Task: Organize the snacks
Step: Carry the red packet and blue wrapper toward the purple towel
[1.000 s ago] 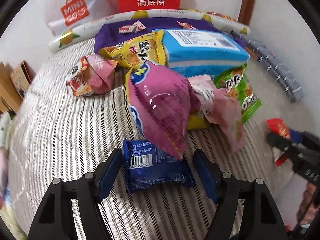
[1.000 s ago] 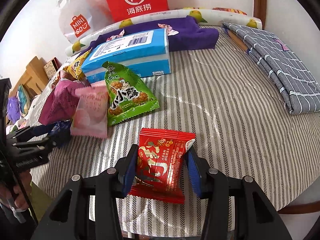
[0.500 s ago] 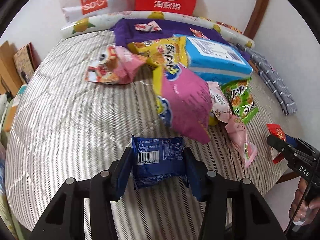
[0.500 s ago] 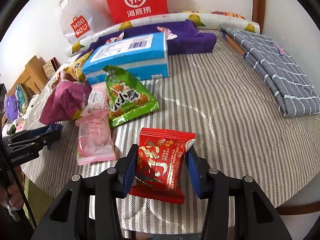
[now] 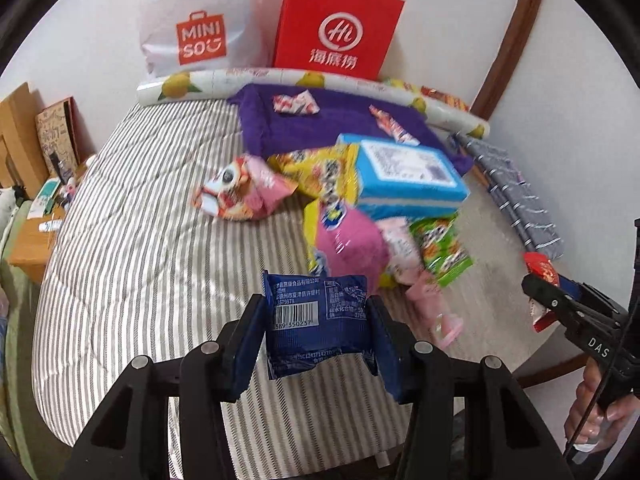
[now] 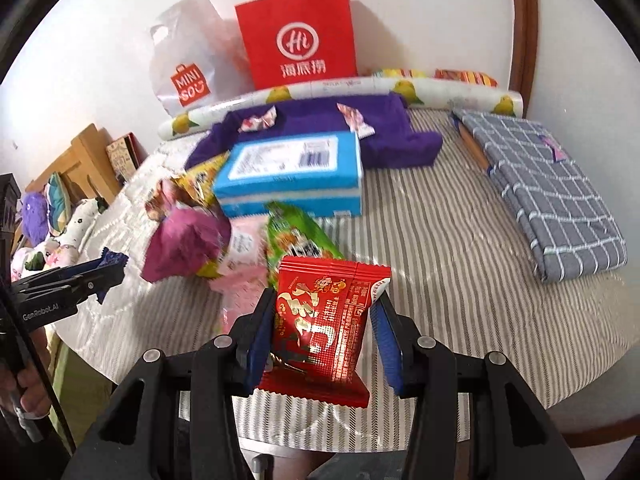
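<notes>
Both packets have come up off the striped cover since a second ago: the blue packet (image 5: 316, 320), which then lay flat between wide-set pads, now hangs in the left gripper (image 5: 318, 332), whose jaws closed on it early in that second and now pinch its two side edges. The red packet (image 6: 326, 328) sits the same way in the right gripper (image 6: 324, 336), clamped across its width and lifted clear, its lower seam dangling below the pads. Gripping each packet by the sides rather than the crimped ends probably keeps the flat faces free and stops the wrapper folding. Each tool shows at the edge of the other's view, well apart, so the two loads should not collide. Left behind near the middle of the cover (image 5: 132, 240) is the loose heap: a pink bag (image 5: 348, 240), a green bag (image 6: 296, 236), a yellow bag (image 5: 328, 176) and a blue box (image 6: 292, 172), overlapping one another. A red paper bag (image 6: 296, 36) and a white plastic bag (image 5: 196, 28) stand against the wall behind; they may be where the snacks are headed, though nothing yet shows which. Taking the two outlying small packets first looks sensible, since they lay apart from the pile.
</notes>
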`<control>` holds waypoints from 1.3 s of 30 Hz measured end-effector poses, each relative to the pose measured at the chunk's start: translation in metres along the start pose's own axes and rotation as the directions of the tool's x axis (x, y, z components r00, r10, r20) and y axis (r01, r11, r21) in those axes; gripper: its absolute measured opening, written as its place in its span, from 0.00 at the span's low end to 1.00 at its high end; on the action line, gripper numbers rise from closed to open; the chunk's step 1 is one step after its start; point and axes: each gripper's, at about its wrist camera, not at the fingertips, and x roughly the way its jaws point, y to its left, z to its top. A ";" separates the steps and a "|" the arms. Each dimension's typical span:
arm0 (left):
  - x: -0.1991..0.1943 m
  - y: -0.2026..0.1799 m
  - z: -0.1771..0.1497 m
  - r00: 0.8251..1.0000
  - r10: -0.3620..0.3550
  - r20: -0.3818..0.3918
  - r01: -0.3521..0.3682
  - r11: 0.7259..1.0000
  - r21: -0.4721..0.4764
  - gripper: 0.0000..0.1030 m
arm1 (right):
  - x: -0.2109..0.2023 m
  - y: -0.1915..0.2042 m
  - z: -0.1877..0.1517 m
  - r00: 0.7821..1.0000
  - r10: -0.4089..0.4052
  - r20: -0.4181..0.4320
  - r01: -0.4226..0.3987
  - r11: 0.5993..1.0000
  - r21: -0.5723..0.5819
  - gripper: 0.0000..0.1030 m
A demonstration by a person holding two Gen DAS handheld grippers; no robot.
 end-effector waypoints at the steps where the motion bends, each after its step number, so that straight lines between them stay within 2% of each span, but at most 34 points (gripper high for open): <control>1: -0.002 -0.002 0.002 1.000 -0.003 0.004 0.003 1.000 0.002 0.47 | -0.002 0.001 0.002 1.000 0.001 0.004 -0.001 1.000 -0.002 0.46; 11: -0.019 -0.025 0.045 0.995 -0.078 0.057 0.076 0.997 0.029 0.47 | -0.021 0.002 0.042 0.999 -0.001 0.050 0.003 1.000 -0.024 0.46; 18: -0.016 -0.046 0.075 0.992 -0.103 0.074 0.099 0.993 0.057 0.47 | -0.018 0.005 0.071 0.997 0.039 0.063 -0.036 0.998 -0.044 0.46; 31: 0.007 -0.061 0.130 0.990 -0.120 0.077 0.116 0.992 0.051 0.47 | 0.005 0.009 0.125 0.993 0.076 0.086 -0.067 0.992 -0.106 0.46; 39: 0.023 -0.064 0.167 0.990 -0.106 0.096 0.101 0.994 0.052 0.47 | 0.026 0.005 0.160 0.992 0.085 0.088 -0.073 0.988 -0.134 0.46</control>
